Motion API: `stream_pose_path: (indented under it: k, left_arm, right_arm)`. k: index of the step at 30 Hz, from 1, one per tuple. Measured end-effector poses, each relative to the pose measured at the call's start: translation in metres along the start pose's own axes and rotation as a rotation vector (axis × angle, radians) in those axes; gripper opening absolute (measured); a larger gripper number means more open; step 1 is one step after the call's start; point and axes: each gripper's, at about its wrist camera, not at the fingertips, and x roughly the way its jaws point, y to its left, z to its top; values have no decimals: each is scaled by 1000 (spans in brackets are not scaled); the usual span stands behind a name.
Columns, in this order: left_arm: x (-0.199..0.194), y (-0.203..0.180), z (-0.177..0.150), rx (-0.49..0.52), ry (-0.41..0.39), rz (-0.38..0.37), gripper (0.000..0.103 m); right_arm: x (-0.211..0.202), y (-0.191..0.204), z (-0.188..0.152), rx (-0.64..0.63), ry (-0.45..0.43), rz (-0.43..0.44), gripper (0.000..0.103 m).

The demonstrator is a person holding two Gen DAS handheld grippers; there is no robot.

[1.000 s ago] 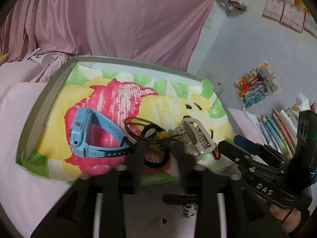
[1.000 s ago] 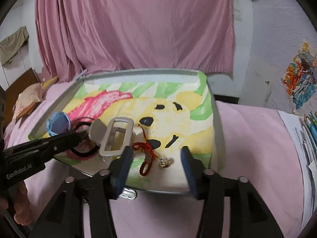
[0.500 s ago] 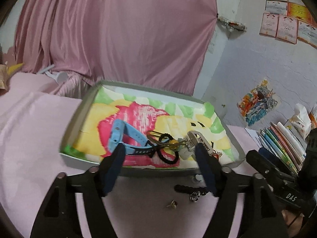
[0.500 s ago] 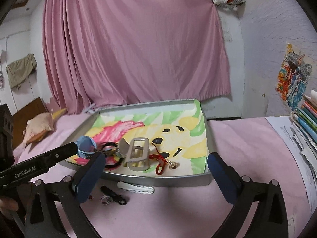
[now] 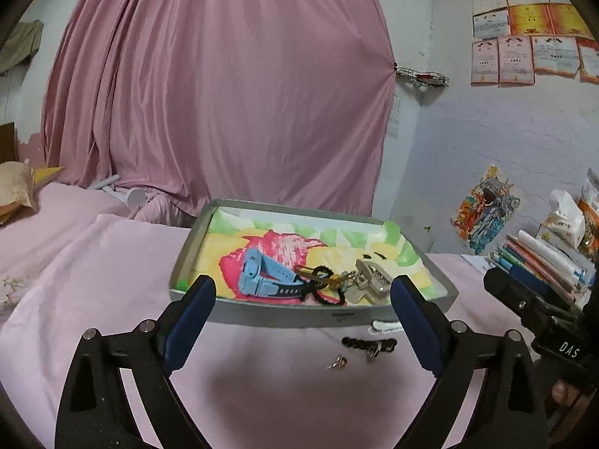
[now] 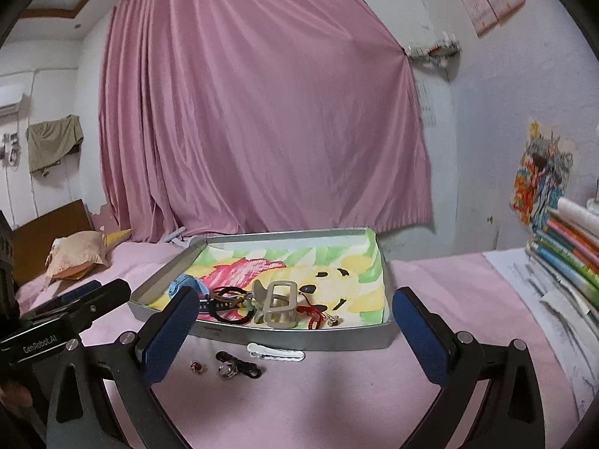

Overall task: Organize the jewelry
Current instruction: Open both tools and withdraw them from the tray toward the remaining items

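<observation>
Both the left gripper (image 5: 302,327) and the right gripper (image 6: 290,331) have just been opening their jaws and hold nothing, near the tray (image 6: 318,340) – where the watch (image 5: 262,275) and big clip (image 6: 277,305) sit – likely ready for the small pieces (image 6: 228,368) on the pink cloth (image 6: 337,393).

Background: a pink curtain (image 6: 262,112) hangs straight ahead of the tool, with certificates (image 5: 524,33) pinned high on the wall to its right. A stack of books (image 6: 569,247) lies at right; a pillow (image 6: 76,254) and wall-hung olive garment (image 6: 54,142) sit at left.
</observation>
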Motion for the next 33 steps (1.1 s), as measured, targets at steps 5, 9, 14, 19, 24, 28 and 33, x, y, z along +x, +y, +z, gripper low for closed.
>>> stream_pose_path:
  k: [5,9,14,19,24,28,33]
  left_arm:
    - [-3,7,-11,5,25,14,91]
    - [-7,12,-19,11,49,24,91]
    - [-5,16,-27,25,100,25,91]
    - [7,18,-32,33,187,10,91]
    - [19,17,-36,45,263,0,91]
    - [29,16,-38,41,306,-11,88]
    - [43,13,-39,22,365,-32,74]
  right_arm:
    - [-6,11,-7,-57,-6,2,103]
    - [-7,16,-15,-105,12,2,103]
    - [0,18,-23,-154,67,4,103]
    - [9,18,-31,-191,149,12,103]
    - [23,17,-36,-210,247,42,100]
    - [32,14,-39,-207,311,55,84]
    - [45,10,-41,-179,378,61,62]
